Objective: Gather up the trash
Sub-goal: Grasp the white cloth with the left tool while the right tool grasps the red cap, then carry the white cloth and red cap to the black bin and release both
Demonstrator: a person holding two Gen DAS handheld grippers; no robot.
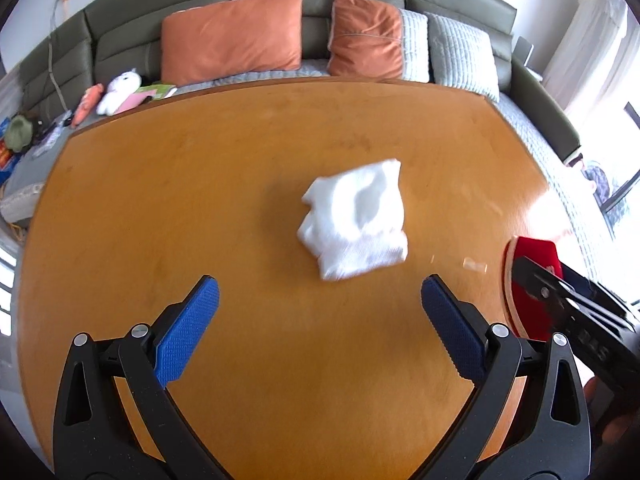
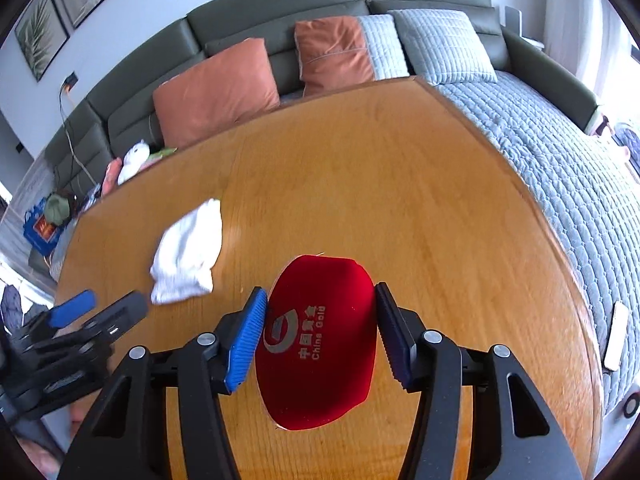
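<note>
Wooden table (image 1: pixel 160 200): crumpled white tissue (image 1: pixel 354 220) just beyond wide-open, empty left gripper (image 1: pixel 320 292).

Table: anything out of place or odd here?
A crumpled white cloth or tissue lies loose mid-table, likely the trash. A red "China Gold" box sits between the right tool's pads; actual contact is unclear. The left tool is open, short of the cloth. No spills or damage.
</note>
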